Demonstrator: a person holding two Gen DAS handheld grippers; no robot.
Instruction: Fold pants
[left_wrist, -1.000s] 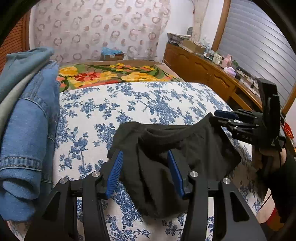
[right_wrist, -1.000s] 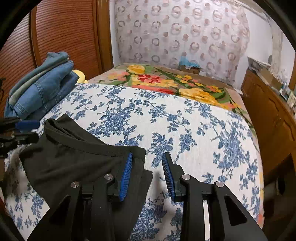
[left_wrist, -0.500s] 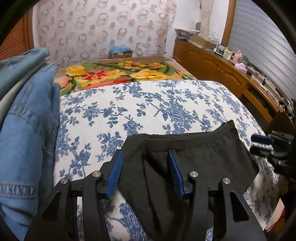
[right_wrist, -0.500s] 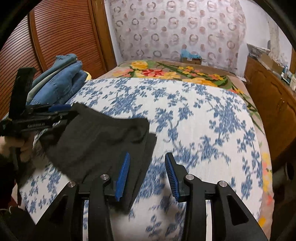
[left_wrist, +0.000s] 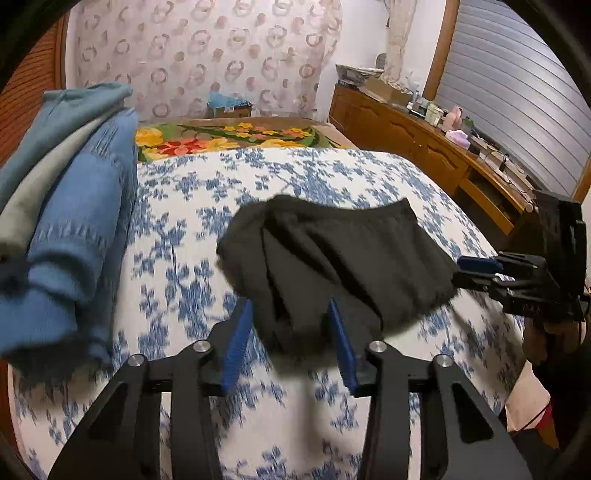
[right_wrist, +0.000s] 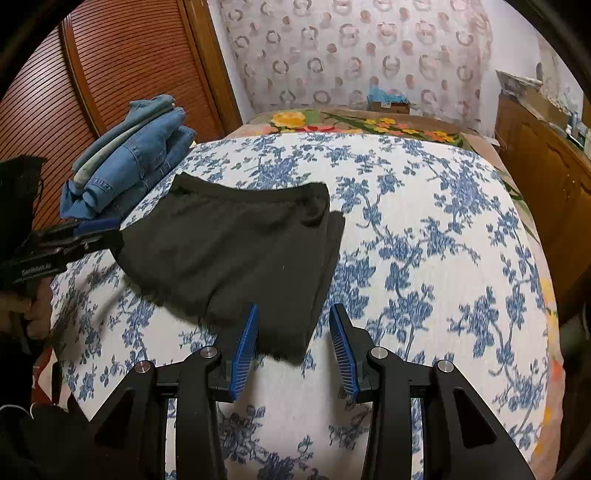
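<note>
Black pants (left_wrist: 351, 266) lie folded on the blue-flowered bed (left_wrist: 295, 173). My left gripper (left_wrist: 290, 332) straddles their near left corner. Its jaws are closing with the cloth between them, and the blurred pads do not visibly press. In the right wrist view the pants (right_wrist: 240, 251) spread flat, and their near right corner sits between the fingers of my right gripper (right_wrist: 293, 339), a gap showing at the right pad. The left gripper (right_wrist: 99, 232) meets the pants' left corner, and the right gripper (left_wrist: 469, 273) meets the right corner.
A pile of folded jeans (left_wrist: 66, 229) (right_wrist: 133, 155) sits at the bed's left edge. A flowered blanket (left_wrist: 229, 136) covers the far end. A wooden dresser (left_wrist: 406, 129) runs along the right, and a slatted wardrobe door (right_wrist: 92, 74) stands on the left. A person's hand (left_wrist: 554, 336) holds the right gripper.
The pants went from a bunched heap to a flatter rectangle and shifted farther onto the bed. Both grippers moved with its near corners. The left jaws narrowed slightly.
</note>
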